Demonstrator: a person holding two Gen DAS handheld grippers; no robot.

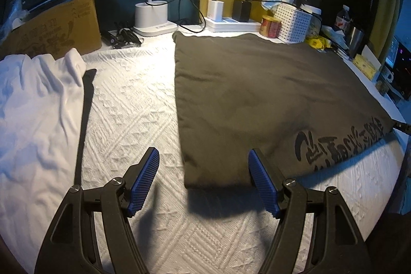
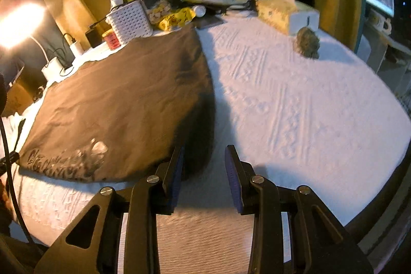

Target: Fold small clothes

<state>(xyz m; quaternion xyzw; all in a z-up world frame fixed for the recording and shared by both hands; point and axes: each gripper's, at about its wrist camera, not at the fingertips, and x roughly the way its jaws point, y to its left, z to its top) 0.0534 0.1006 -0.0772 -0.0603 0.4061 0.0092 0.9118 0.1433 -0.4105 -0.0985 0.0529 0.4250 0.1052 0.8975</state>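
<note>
White-quilted desk point(image 1: 133, 104), brown garment point(image 1: 257, 99) already folded flat, white clothes point(image 1: 33, 114) waiting, left gripper point(image 1: 204, 179) and right gripper point(image 2: 204, 176) both released, empty.

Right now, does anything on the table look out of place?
A small dark green bundle sits alone by the tissue box, away from the folded brown garment. The white garment lies crumpled, unfolded.

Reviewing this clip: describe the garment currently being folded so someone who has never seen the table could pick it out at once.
Start from the white textured tablecloth covering the table. In its middle, ahead of the open left gripper, lies the dark olive-brown shirt, folded flat into a rough rectangle. Unlike the crumpled white garment at the left, it is dark and carries black brush-style lettering along its near right edge.
</note>
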